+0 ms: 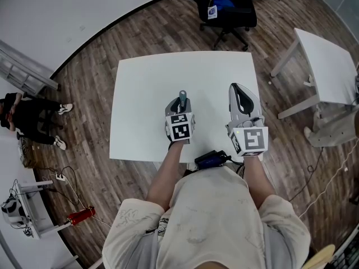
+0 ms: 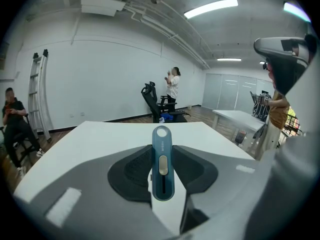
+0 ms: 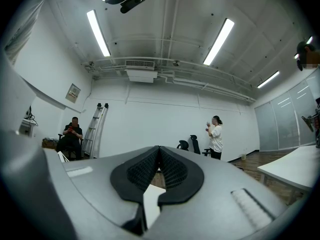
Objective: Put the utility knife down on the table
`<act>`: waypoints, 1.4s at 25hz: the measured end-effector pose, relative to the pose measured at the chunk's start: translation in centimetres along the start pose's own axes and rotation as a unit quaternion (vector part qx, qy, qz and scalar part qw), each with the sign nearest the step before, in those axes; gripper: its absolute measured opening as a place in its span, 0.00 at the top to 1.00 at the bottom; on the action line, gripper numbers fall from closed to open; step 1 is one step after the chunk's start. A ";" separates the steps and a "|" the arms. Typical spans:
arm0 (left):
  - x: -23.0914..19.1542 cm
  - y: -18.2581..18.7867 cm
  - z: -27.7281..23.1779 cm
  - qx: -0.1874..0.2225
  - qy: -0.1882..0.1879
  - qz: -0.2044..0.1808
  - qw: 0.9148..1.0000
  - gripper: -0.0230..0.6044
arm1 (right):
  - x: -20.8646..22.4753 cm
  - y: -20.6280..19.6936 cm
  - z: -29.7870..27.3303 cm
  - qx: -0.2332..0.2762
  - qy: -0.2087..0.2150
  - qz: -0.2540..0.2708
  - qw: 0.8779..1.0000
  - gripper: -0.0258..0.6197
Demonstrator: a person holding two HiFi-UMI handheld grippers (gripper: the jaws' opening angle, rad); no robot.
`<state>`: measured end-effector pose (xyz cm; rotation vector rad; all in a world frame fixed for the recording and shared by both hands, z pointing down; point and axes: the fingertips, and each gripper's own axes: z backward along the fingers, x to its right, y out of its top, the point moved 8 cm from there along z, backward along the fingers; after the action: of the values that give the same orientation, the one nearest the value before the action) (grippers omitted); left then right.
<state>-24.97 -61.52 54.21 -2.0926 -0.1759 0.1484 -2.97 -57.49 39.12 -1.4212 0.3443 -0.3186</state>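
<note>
The white, square-topped surface [image 1: 146, 94] stands on a dark wood-plank floor [image 1: 95, 80]. A black office chair [image 1: 227, 7] stands on that floor just beyond the surface's far edge.

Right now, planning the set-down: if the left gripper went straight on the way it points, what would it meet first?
Probably the white rectangular tabletop; the slim blue utility knife clamped in the left gripper would touch first.

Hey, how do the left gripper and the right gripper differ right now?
The left gripper is shut on the blue utility knife; the right gripper is shut with nothing between its pads. The left gripper tilts down toward the white table; the right gripper points roughly level. Both hang above the table's near half.
</note>
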 end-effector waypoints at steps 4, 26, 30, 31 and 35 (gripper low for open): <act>-0.1 -1.5 -0.6 -0.013 0.002 0.001 1.000 0.73 | 0.0 -0.8 0.3 -0.002 -0.002 0.000 1.000 0.95; -1.2 -4.5 -2.9 -0.077 0.009 0.006 0.997 0.73 | 0.2 -0.4 0.4 -0.004 -0.003 0.005 1.000 0.95; -1.3 -5.0 -3.4 -0.094 0.012 0.010 0.995 0.73 | 0.4 -0.4 0.4 -0.005 -0.003 0.006 1.000 0.95; -1.4 -5.1 -3.4 -0.098 0.013 0.012 0.995 0.73 | 0.4 -0.3 0.3 -0.005 -0.003 0.006 1.000 0.95; -1.9 -5.1 -3.5 -0.107 0.015 0.007 0.994 0.73 | 0.2 0.0 0.0 -0.006 -0.002 0.006 1.000 0.95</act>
<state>-26.56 -62.28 60.49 -2.3081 -0.1648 0.1101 -2.80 -57.52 39.14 -1.4309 0.3513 -0.3042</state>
